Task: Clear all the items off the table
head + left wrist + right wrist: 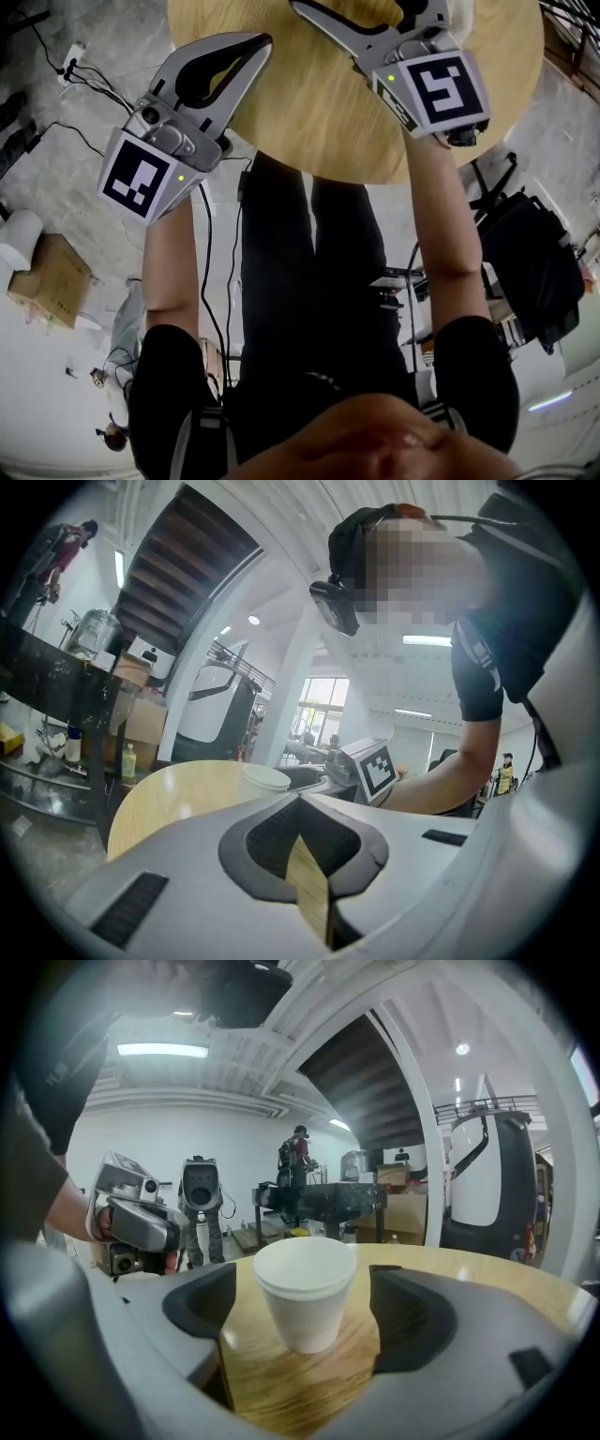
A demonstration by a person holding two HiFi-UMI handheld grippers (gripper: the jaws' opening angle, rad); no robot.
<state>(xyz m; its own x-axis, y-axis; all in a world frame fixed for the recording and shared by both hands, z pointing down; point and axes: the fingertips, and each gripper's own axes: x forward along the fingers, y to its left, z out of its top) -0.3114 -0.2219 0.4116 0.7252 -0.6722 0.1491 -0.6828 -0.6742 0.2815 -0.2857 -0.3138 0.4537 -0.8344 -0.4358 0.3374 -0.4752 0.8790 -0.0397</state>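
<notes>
A white foam cup (307, 1290) stands upright on the round wooden table (281, 1382). My right gripper (302, 1283) is open, with one jaw on each side of the cup and a gap between each pad and the cup wall. In the left gripper view the cup (265, 777) shows as a small shape across the table (169, 799), next to the right gripper (373, 771). My left gripper (300, 799) is shut with nothing in it, near the table's edge (258, 42). The cup is out of the head view.
The table's near edge (319, 173) is right in front of the person's legs. On the floor lie a cardboard box (52, 281) and cables (84, 84) at left, and a black bag (534, 262) at right. Beyond the table stand a dark bench (323, 1199) and a person (298, 1162).
</notes>
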